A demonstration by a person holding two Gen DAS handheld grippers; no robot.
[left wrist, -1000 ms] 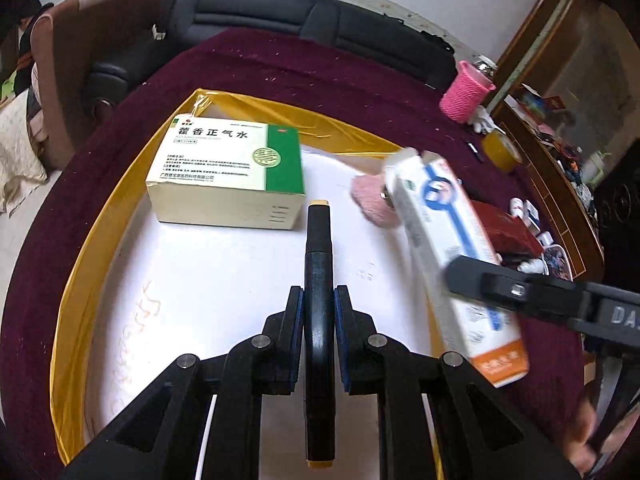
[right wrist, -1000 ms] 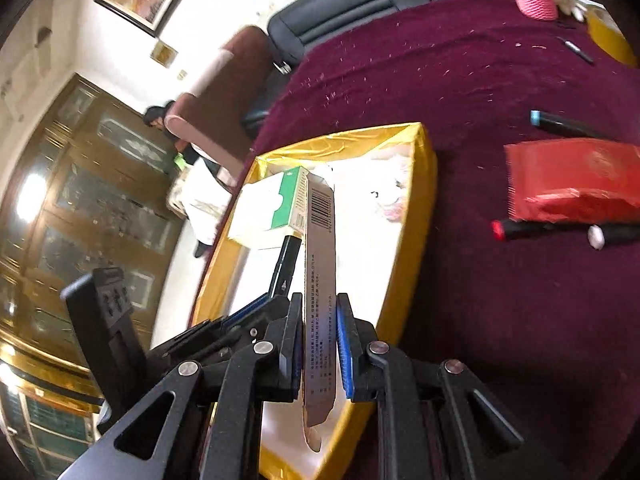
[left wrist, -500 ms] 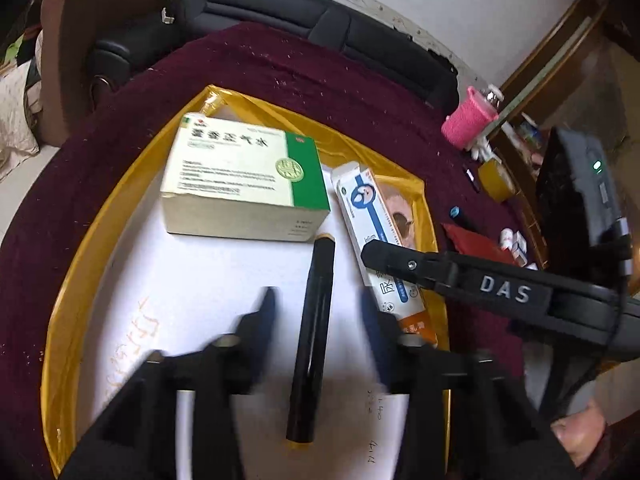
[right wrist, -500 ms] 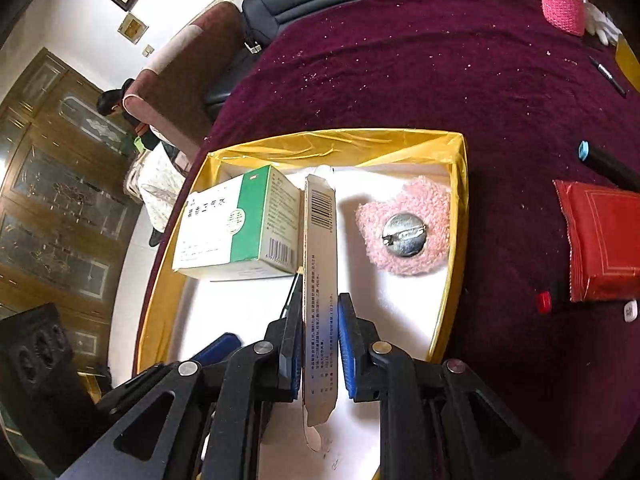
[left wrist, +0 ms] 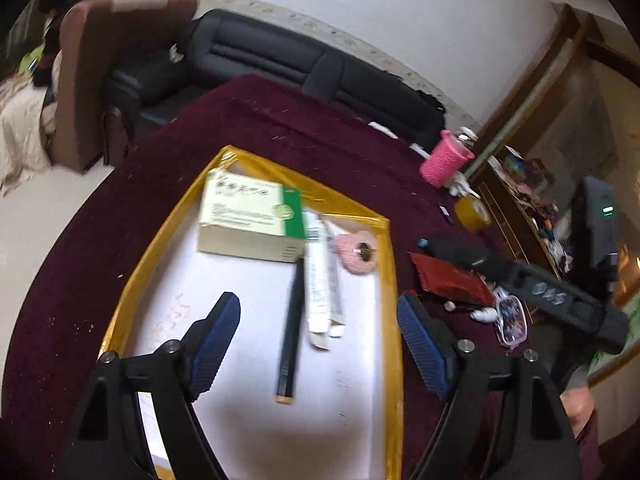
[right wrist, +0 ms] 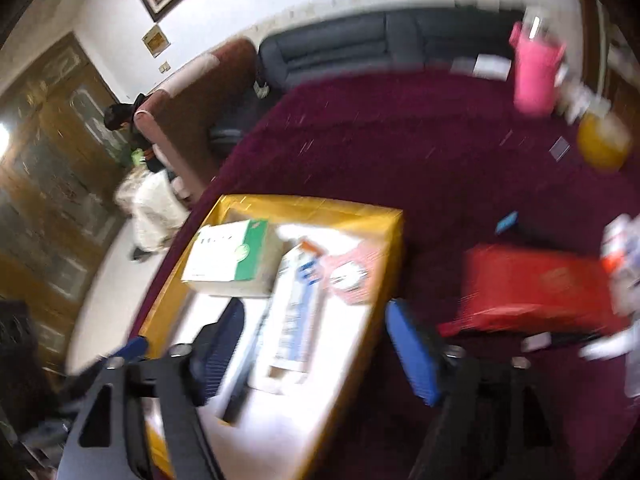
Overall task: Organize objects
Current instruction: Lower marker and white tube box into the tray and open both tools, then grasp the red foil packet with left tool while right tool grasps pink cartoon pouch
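Four items lay in the gold-rimmed tray (left wrist: 132, 276): green-white box (left wrist: 252, 220) at its far edge, black pen (left wrist: 291, 332), long carton (left wrist: 318, 280), pink puff (left wrist: 358, 252). I had left gripper (left wrist: 320, 344) and right gripper (right wrist: 316, 352) released, empty. Red packet (left wrist: 448, 280) and small bits remained on the cloth, I judged.

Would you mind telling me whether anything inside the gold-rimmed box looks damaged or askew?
The long white carton beside the black pen has its near end flaps hanging open. The green-and-white medicine box and pink fuzzy pad look intact.
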